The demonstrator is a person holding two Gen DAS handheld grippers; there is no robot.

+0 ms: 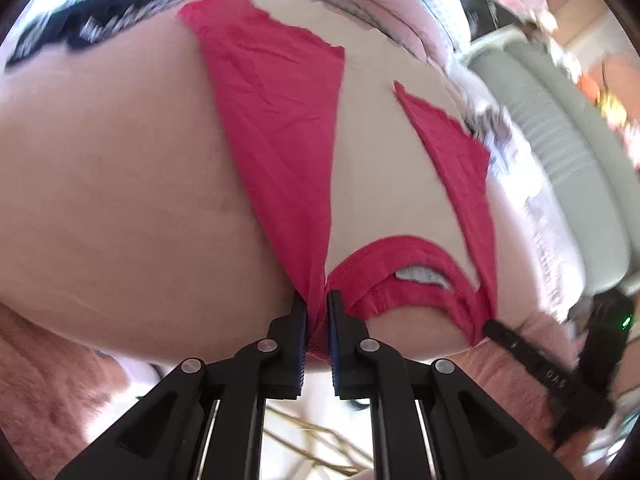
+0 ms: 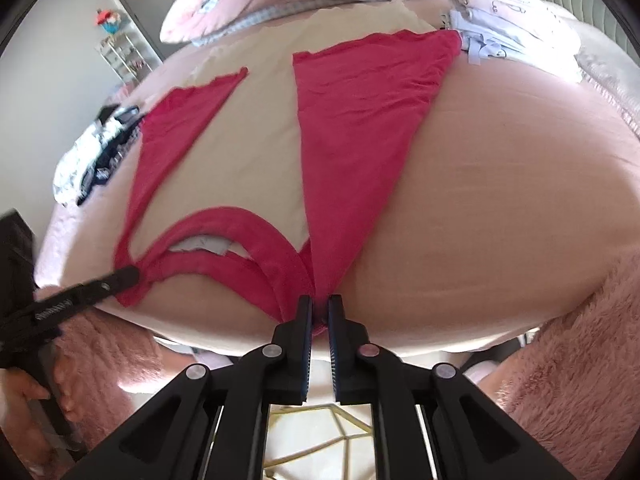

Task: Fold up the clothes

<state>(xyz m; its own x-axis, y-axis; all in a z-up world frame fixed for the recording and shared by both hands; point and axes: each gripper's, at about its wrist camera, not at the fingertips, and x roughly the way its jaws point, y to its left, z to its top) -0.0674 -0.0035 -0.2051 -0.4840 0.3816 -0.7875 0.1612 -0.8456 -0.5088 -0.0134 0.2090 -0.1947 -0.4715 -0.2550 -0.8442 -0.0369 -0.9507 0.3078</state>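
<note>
Crimson fabric, a thin red-pink knit top (image 1: 276, 128) with a ribbed neckband, lies spread on a pale pink bedsheet (image 1: 120, 184), its neckline toward the near edge of the bed and its body running away toward the pillows. A beige panel (image 2: 256, 148) shows between the two red stretches of the garment; whether it is part of the top or something lying on it I cannot tell. Inside the neckband sits a small white care label (image 2: 204, 244); its print is too blurred to read.

The left gripper (image 1: 318, 312) has its black jaws nearly together, pinching a bunched fold of the red top at one shoulder beside the neckband. The right gripper (image 2: 319, 312) is likewise almost closed, with red cloth squeezed between its blue-lined pads at the other shoulder. In the right wrist view the left gripper's finger reaches in from the left edge, and a row of small raised letters runs along it, not legible. In the left wrist view the right gripper's finger carries similar lettering, also unreadable, and a small green light (image 1: 626, 322) glows on its body.

A crumpled black-and-white patterned garment (image 2: 96, 152) lies on the sheet left of the top. A stack of folded white clothes with faint line drawings (image 2: 516, 28) sits by the far right corner. A pink pillow with checked trim (image 2: 280, 4) lies beyond the top. A fluffy pink blanket (image 2: 580, 380) hangs at the near edge of the bed.
</note>
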